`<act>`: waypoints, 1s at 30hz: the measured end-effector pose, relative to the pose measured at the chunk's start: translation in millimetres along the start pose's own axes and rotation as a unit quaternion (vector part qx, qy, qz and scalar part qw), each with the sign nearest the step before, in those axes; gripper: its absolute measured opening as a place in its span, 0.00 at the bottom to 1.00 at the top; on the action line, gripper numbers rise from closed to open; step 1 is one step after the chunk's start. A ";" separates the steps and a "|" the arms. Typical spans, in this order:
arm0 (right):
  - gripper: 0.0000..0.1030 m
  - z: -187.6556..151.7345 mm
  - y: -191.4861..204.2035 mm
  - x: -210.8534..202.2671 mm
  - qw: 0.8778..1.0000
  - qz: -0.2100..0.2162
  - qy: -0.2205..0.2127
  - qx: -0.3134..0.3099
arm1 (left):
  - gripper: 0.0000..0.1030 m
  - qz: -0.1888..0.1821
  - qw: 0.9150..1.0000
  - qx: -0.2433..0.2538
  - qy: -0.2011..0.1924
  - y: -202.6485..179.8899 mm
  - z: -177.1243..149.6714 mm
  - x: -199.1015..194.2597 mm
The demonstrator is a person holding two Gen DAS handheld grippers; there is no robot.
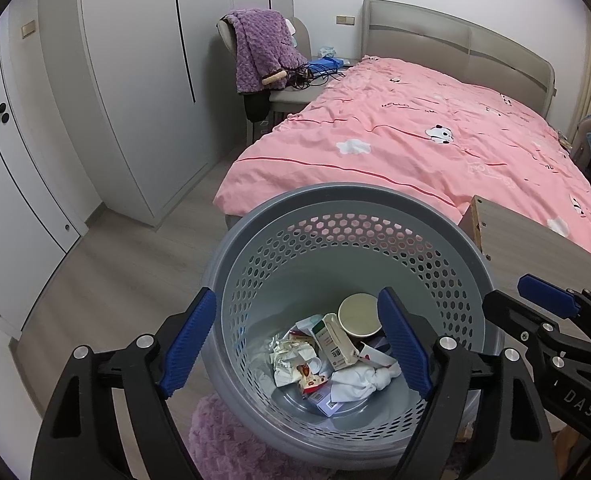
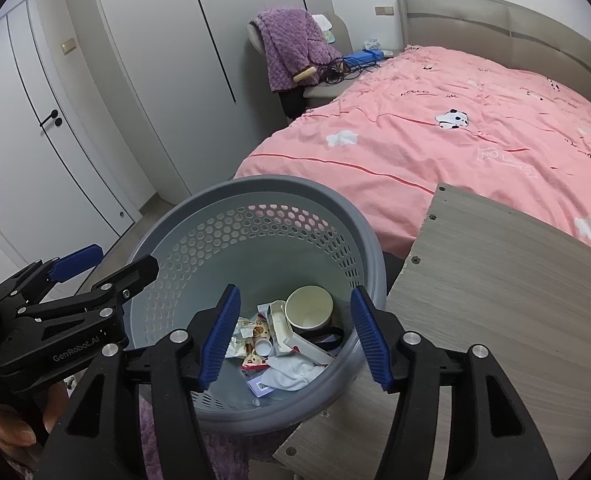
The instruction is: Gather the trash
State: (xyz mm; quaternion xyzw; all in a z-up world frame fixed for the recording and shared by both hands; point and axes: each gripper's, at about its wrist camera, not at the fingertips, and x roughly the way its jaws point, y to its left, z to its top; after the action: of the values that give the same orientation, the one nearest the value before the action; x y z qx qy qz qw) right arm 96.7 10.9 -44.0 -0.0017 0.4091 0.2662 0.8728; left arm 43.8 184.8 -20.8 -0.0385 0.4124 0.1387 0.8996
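Both hand-held grippers over the bin, jaws apart and empty

Your left hand-held gripper (image 1: 295,344) and right hand-held gripper (image 2: 295,336) hover above the grey basket (image 1: 435,216), trash (image 1: 327,356) inside; nudging its rim could tip it toward the bed (image 1: 415,132).

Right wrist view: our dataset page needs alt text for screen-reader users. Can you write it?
A round grey perforated plastic bin holds a white paper cup, wrappers and crumpled tissue, seen between the open blue-padded right gripper. The left gripper hangs open at the bin's left; a pink-quilted bed lies behind.
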 end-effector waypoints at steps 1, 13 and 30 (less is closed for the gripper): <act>0.59 -0.1 0.0 -0.5 1.000 -0.001 -0.001 0.000 | 0.77 0.001 1.000 0.000 0.000 0.1 -0.2 -0.4; 0.73 -2.0 -3.4 -4.4 1.000 -0.016 -0.009 -0.001 | 0.80 0.006 1.000 -0.009 0.007 1.3 -1.5 -1.4; 0.90 -2.4 -3.1 -7.2 0.999 -0.032 -0.019 -0.005 | 0.80 0.019 1.000 -0.006 -0.002 -0.2 -3.0 -5.4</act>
State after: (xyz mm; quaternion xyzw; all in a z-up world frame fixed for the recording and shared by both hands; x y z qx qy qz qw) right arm 92.7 4.3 -41.1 -0.0138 0.3907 0.2398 0.8886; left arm 38.3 182.9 -18.7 -0.0359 0.4107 0.1579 0.8973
